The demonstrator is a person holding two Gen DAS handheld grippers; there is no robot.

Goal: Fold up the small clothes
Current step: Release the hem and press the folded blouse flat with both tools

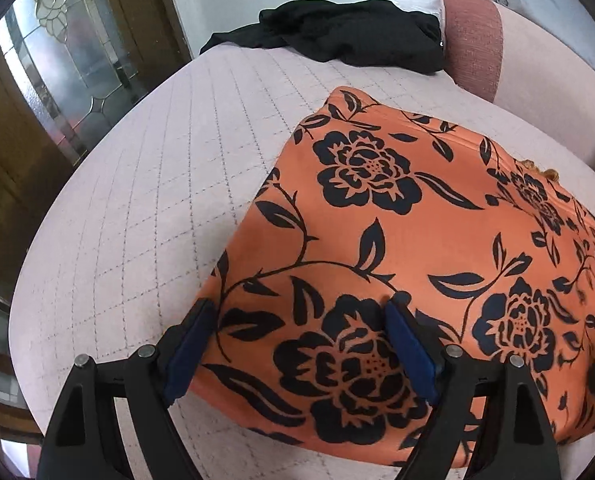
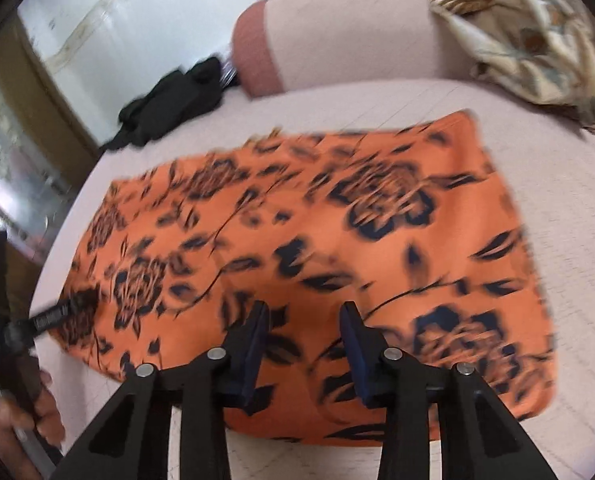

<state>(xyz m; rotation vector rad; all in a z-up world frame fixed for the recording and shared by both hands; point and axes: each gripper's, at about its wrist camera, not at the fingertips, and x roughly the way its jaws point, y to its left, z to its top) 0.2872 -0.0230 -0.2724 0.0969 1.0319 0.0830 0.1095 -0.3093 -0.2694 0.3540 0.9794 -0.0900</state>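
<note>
The left gripper (image 1: 301, 320) has its 2 blue-padded fingers (image 1: 411, 350) spread wide over the near left corner of the orange floral cloth (image 1: 417, 240), nothing pinched between them. The right gripper (image 2: 303, 330) holds its 2 fingers (image 2: 355, 354) apart with a narrower gap, above the near edge of the same cloth; the pads do not look pressed on the fabric, though this view is motion-blurred.

The cloth lies flat on the quilted pink cushion (image 1: 145, 200), printed with black roses and leaves. In the right wrist view its long axis runs from lower left to upper right, one short end near the left gripper, the other toward the pink bolster (image 2: 337, 36).

In the right wrist view the left gripper's arm carries a white line of lettering, too blurred to read, and a hand (image 2: 21, 412) grips its handle.

A black garment (image 1: 349, 32) lies at the far edge beside the bolster; a beige patterned fabric (image 2: 529, 36) is draped over the backrest.
</note>
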